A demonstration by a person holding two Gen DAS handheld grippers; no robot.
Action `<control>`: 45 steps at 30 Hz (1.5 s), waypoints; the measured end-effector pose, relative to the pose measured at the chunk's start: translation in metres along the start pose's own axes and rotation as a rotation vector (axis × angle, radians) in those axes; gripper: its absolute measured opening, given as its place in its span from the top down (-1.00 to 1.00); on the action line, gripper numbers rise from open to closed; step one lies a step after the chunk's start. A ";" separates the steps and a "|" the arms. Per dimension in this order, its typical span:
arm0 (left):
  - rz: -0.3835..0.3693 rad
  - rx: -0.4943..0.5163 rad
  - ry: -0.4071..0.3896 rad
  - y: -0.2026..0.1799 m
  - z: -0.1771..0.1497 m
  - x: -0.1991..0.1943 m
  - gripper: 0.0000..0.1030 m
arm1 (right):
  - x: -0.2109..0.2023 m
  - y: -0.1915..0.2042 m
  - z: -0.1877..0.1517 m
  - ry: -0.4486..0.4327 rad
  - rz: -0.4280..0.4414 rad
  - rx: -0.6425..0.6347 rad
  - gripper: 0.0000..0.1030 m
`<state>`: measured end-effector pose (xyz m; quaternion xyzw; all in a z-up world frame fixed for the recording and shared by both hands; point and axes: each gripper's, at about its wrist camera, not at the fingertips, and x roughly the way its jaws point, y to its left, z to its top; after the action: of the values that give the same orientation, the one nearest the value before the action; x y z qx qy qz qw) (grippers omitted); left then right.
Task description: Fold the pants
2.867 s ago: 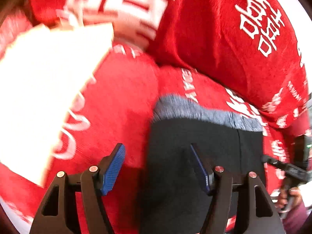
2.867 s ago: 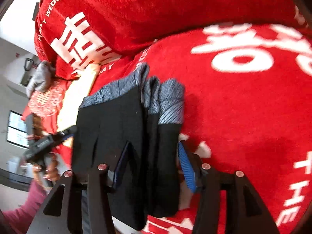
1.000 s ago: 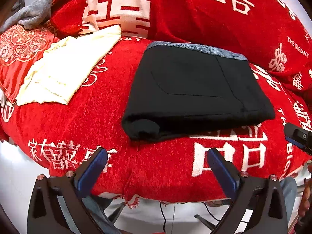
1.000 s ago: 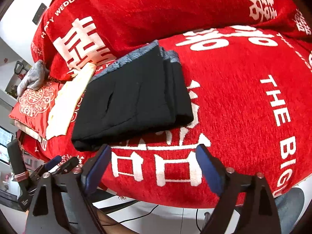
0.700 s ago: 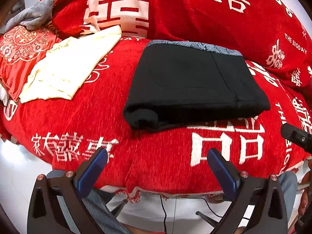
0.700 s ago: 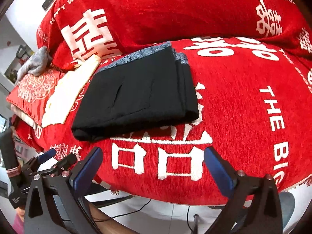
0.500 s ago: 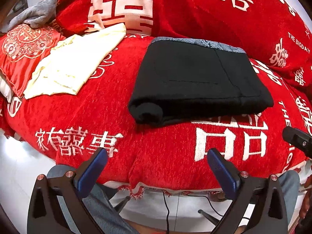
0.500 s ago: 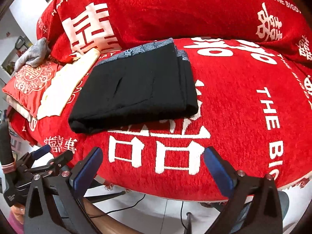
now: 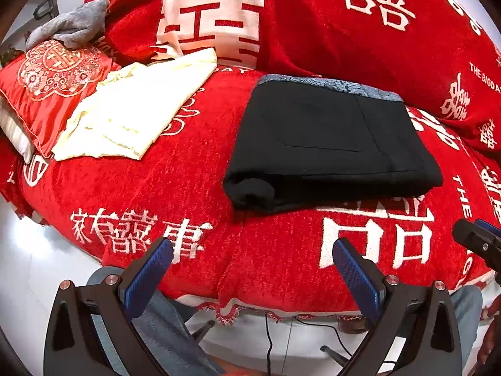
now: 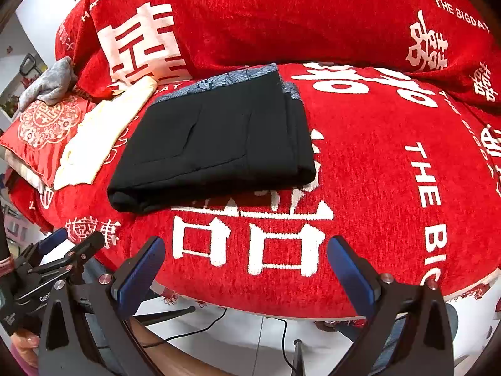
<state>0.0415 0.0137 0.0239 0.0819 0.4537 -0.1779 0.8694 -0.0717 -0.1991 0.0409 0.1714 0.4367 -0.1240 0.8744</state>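
Ahead of your left gripper (image 9: pixel 250 269) and right gripper (image 10: pixel 245 264), both spread wide and gripping nothing, the folded black pants (image 9: pixel 332 144) lie on the red blanket (image 9: pixel 188 181), well apart from the pads.

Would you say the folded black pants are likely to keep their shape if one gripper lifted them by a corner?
Probably not: the black pants are soft stacked layers, so they would likely droop and unfold. The rolled edge looks loose. The plush red cover probably resists sliding.
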 end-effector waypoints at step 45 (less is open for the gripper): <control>0.065 0.069 0.032 -0.019 0.006 0.009 -0.98 | 0.018 0.019 0.005 0.029 -0.082 -0.095 -1.00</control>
<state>0.0434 -0.0077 0.0199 0.1296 0.4584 -0.1639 0.8638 -0.0507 -0.1845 0.0329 0.1133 0.4612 -0.1363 0.8694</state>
